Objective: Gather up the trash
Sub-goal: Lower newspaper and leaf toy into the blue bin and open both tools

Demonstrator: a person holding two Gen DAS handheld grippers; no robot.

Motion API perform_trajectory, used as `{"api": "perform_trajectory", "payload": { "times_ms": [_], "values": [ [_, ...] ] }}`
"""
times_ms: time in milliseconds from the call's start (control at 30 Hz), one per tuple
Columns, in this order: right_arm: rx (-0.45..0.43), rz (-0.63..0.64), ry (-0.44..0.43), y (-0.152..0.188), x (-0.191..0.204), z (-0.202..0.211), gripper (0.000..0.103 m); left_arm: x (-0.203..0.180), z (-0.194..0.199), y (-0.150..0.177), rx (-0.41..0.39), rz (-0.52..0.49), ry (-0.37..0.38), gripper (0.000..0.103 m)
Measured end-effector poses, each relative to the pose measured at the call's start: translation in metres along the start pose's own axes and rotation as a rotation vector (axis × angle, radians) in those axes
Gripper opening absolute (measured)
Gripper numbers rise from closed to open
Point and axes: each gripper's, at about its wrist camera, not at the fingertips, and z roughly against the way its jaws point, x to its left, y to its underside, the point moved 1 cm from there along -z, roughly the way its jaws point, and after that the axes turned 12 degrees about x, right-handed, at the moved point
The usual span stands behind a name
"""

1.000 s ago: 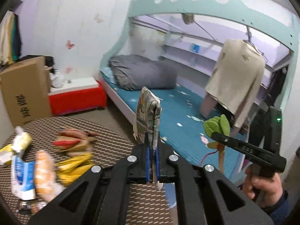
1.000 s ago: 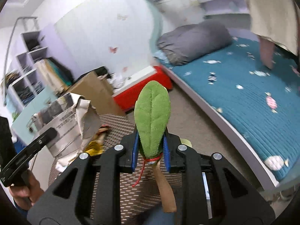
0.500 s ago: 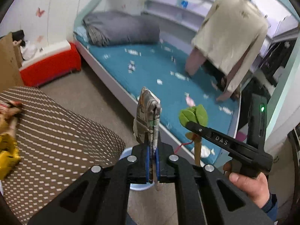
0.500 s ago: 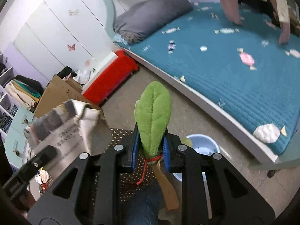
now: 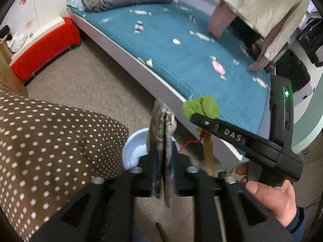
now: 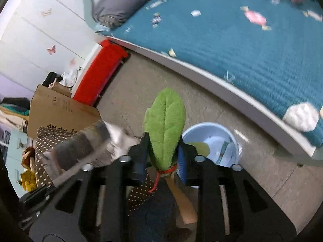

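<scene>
My left gripper (image 5: pixel 162 157) is shut on a crumpled grey paper bag (image 5: pixel 161 125), held edge-on above the floor; the bag also shows blurred in the right wrist view (image 6: pixel 84 143). My right gripper (image 6: pixel 161 153) is shut on a green plush leaf toy (image 6: pixel 164 125) with a red string and a tan stem; it also shows in the left wrist view (image 5: pixel 201 107). A light blue bin (image 6: pixel 212 143) stands on the floor just beyond both grippers, with some scraps inside; in the left wrist view the bin (image 5: pixel 135 149) is partly hidden behind the bag.
A brown dotted tablecloth (image 5: pixel 50 141) covers the table at left, with wrappers (image 6: pixel 28 177) on it. A bed with a teal quilt (image 5: pixel 191 56) runs along the right. A red bench (image 5: pixel 44 46) and a cardboard box (image 6: pixel 58 111) stand by the wall.
Both grippers have tilted down and moved past the table edge toward the floor. The blue bin has come closer, under the held bag and leaf toy. Both grips stay shut.
</scene>
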Motion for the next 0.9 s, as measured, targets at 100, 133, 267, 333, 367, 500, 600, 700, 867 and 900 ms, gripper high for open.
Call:
{"api": "perform_trajectory", "payload": {
  "times_ms": [100, 133, 267, 333, 367, 500, 600, 700, 867, 900],
  "values": [
    [0.019, -0.029, -0.028, 0.003, -0.009, -0.008, 0.069, 0.001, -0.002, -0.004, -0.016, 0.012, -0.047, 0.086],
    [0.019, -0.039, -0.024, 0.005, -0.010, -0.009, 0.073, 0.001, 0.000, -0.005, -0.027, 0.010, -0.058, 0.086],
    [0.007, -0.069, -0.031, 0.013, -0.015, -0.005, 0.097, 0.007, 0.009, -0.001, -0.040, 0.023, -0.073, 0.086],
    [-0.011, -0.072, -0.002, 0.019, -0.013, 0.003, 0.097, 0.006, 0.017, 0.003, -0.067, 0.023, -0.073, 0.087],
    [-0.021, -0.072, 0.009, 0.021, -0.011, 0.006, 0.097, 0.006, 0.021, 0.006, -0.076, 0.019, -0.078, 0.088],
    [-0.084, -0.038, 0.054, 0.033, 0.002, 0.032, 0.097, 0.001, 0.044, 0.019, -0.131, -0.005, -0.080, 0.088],
    [-0.126, -0.010, 0.062, 0.044, 0.018, 0.055, 0.097, -0.004, 0.061, 0.029, -0.164, -0.010, -0.071, 0.088],
    [-0.172, 0.028, 0.067, 0.054, 0.037, 0.077, 0.097, -0.009, 0.084, 0.040, -0.212, -0.020, -0.072, 0.089],
    [-0.226, 0.091, 0.061, 0.070, 0.072, 0.109, 0.097, -0.008, 0.124, 0.063, -0.304, -0.031, -0.087, 0.090],
    [-0.236, 0.105, 0.056, 0.074, 0.081, 0.114, 0.097, -0.007, 0.132, 0.068, -0.324, -0.031, -0.094, 0.090]
  ]
}}
